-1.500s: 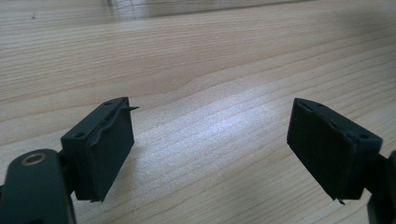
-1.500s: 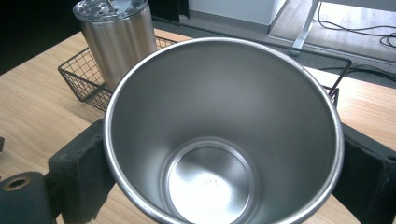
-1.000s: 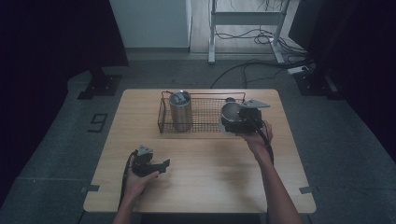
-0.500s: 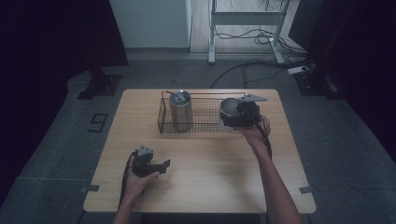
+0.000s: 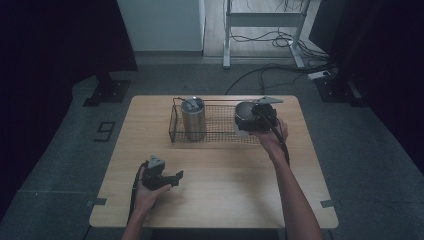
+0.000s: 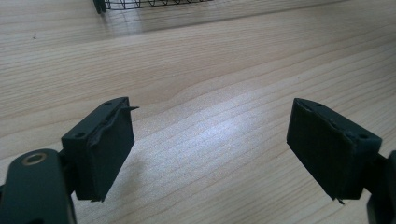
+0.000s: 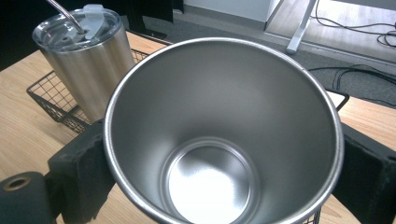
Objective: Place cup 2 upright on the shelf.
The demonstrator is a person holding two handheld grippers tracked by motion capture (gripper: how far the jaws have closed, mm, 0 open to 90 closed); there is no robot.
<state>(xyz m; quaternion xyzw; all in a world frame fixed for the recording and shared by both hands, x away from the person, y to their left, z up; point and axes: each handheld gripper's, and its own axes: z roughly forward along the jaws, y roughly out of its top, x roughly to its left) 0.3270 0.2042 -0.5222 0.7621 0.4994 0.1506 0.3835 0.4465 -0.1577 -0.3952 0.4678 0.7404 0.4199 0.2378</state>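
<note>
Right tool (image 5: pixel 250 120) grips an open steel cup (image 7: pixel 224 135), one jaw on each side of its wall, mouth up, axis upright. Cup is empty and sits at the right end of the wire basket (image 5: pixel 220 131), at the counter's far edge; whether it rests on the mesh or hangs just above, cannot tell.

Lidded tumbler (image 5: pixel 193 118) stands upright in the basket's left end, well apart from the cup.

Left tool (image 6: pixel 224 149) is near the counter's (image 5: pixel 225 200) near-left corner, jaws wide, nothing between them, bare wood beneath.

Right hand is far nearer the basket. Judgement: any coming move turns on the cup's vertical travel over the basket floor.
</note>
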